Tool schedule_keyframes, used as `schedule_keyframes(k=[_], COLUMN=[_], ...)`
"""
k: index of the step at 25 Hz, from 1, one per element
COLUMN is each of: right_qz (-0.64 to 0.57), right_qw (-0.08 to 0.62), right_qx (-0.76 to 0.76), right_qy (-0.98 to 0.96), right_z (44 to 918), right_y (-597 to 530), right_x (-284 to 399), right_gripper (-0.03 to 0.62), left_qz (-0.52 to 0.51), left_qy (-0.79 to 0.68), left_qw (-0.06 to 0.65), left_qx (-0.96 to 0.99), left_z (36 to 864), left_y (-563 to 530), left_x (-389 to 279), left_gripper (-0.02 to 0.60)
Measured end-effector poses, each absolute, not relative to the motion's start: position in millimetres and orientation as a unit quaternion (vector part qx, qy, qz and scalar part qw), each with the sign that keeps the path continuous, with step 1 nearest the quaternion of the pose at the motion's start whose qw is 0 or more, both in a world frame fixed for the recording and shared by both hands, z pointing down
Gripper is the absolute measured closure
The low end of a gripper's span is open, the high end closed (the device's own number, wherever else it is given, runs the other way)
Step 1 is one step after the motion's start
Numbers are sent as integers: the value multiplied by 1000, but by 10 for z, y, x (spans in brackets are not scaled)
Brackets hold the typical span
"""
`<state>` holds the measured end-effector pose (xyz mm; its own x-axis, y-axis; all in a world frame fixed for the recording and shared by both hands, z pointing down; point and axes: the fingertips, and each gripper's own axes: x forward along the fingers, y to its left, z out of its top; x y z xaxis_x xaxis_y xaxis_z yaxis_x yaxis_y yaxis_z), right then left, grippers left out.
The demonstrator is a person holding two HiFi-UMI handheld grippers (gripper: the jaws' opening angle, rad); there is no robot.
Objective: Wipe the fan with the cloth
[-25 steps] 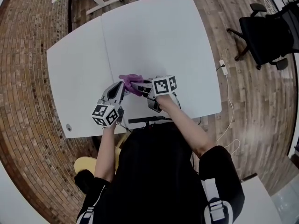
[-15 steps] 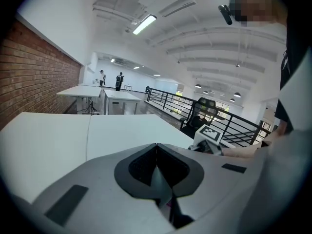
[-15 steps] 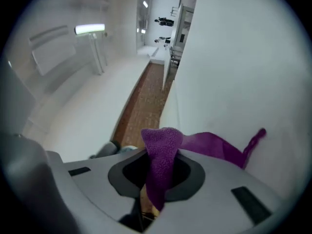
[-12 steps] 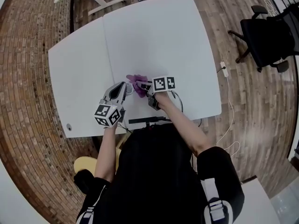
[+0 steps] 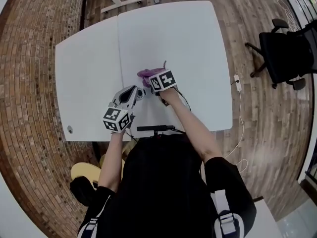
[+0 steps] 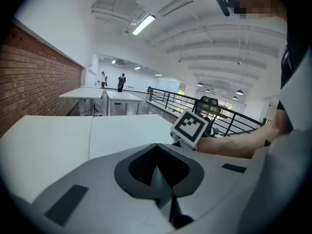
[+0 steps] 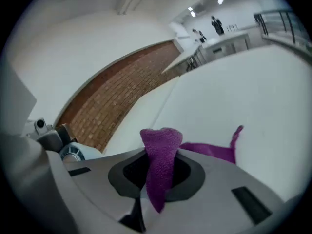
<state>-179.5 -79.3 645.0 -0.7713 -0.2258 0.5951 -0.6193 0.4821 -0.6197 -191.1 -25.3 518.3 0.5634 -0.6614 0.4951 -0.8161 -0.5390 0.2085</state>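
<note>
Fingers (image 7: 92, 194) of the right gripper (image 7: 157, 182) pinch cloth (image 7: 162, 147); bare table (image 7: 253, 91) beyond.

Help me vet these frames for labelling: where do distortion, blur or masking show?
Head view: strong fisheye curves the table edges; light even, sharp. Left gripper view: dark round vignette, a mosaic patch upper right. Right gripper view: same vignette, horizon tilted, purple cloth crisp, far background soft.

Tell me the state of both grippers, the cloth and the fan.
left gripper: shut, nothing between its fingers.
right gripper: shut on the purple cloth.
purple cloth: pinched at one fold, the rest lying on the table.
fan: beside the left gripper's tip; running or not, cannot tell.
</note>
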Motion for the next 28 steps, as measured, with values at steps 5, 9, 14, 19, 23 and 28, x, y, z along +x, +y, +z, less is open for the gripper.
schedule_keyframes(k=[5, 9, 14, 19, 23, 28], right_qz=[572, 589, 561, 489, 488, 528], right_qw=[187, 231, 224, 133, 142, 162], right_qx=[249, 202, 197, 212, 127, 153], right_qy=[-758, -748, -772, -836, -852, -820], right_z=[6903, 6851, 6594, 5888, 5599, 5676], right_y=[-408, 165, 156, -751, -856, -667], right_x=[-1718, -1506, -1201, -1400, -1993, -2078], right_gripper=[539, 539, 539, 539, 539, 539], left_qz=[185, 188, 42, -235, -371, -359], left_qy=[-436, -439, -497, -467, -457, -496], left_qw=[213, 200, 276, 516, 556, 535], left_qx=[854, 856, 822, 678, 587, 582], left_z=[5207, 5180, 5056, 5213, 5350, 5363], left_y=[-250, -280, -292, 16, -60, -267], left_x=[-1856, -1836, -2221, -2669, -2683, -2713], left_gripper=[575, 575, 575, 575, 574, 574])
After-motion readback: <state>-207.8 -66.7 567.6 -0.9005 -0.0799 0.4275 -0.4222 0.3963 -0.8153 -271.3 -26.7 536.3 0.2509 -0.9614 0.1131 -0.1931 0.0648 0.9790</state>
